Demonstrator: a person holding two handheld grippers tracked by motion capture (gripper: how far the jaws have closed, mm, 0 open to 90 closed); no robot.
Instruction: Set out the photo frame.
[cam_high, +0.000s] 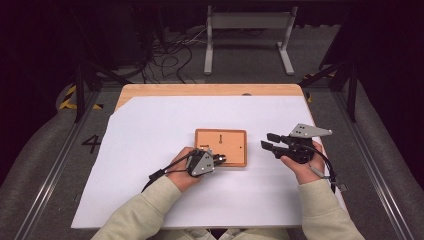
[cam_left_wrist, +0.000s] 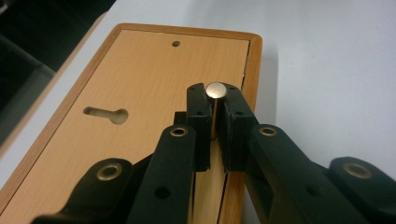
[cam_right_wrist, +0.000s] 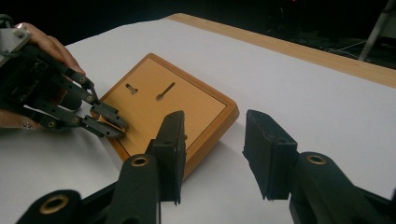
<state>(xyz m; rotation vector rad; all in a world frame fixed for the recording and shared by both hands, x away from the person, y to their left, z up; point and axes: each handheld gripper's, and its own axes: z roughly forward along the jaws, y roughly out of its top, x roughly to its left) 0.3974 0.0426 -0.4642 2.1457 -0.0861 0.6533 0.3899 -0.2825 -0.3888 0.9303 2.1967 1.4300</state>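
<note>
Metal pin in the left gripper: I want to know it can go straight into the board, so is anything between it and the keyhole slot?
Nothing visible: the left gripper holds the pin above the board; the slot lies open.

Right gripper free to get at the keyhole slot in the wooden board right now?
Probably yes. The right gripper hovers open beside the wooden board, nothing between its fingers, and the keyhole slot lies uncovered. The left gripper grips a metal pin at the board's near edge, off that path.
</note>
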